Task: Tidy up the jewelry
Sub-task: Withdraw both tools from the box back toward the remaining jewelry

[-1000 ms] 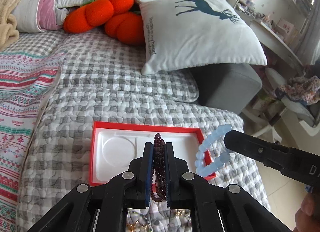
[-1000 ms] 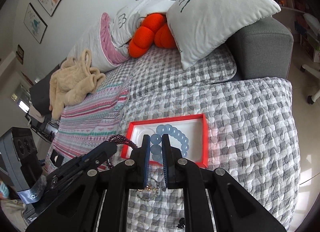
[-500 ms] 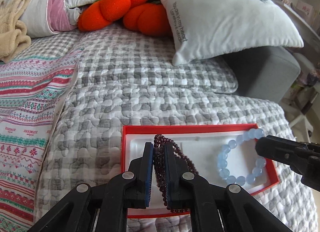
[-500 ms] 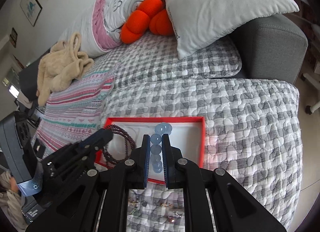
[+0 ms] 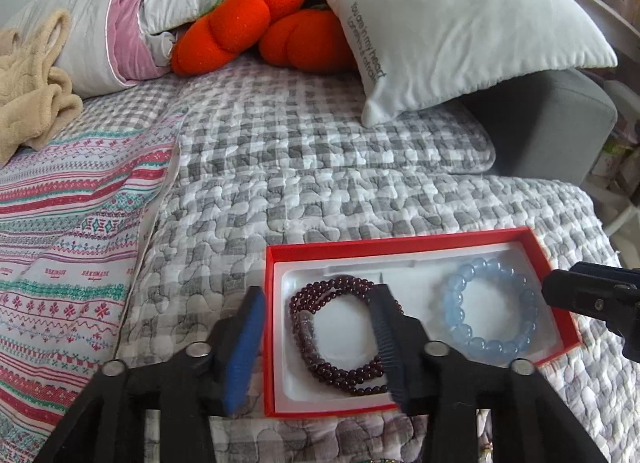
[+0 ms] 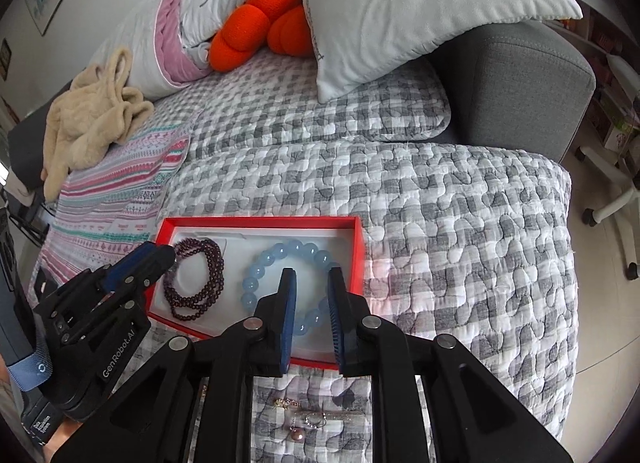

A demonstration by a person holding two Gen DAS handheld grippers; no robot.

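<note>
We've got both grippers with fingers spread apart, holding nothing. Left gripper (image 5: 316, 339) sits over the near-left part of the red box (image 5: 400, 249): its left finger is outside the box's left wall, its right finger over the dark red bead bracelet (image 5: 320, 327). That bracelet lies loose in several loops in the left half of the white insert. Right gripper (image 6: 310, 313) hovers at the near edge of the box, its 2 fingers straddling the near side of the light blue bead bracelet (image 6: 272, 259), which lies flat in the right half. The 2 bracelets are apart. Box rests on the grey checked quilt (image 6: 460, 231). A few small gold jewelry pieces (image 6: 308, 415) lie on the quilt just in front of the box, under the right gripper
</note>
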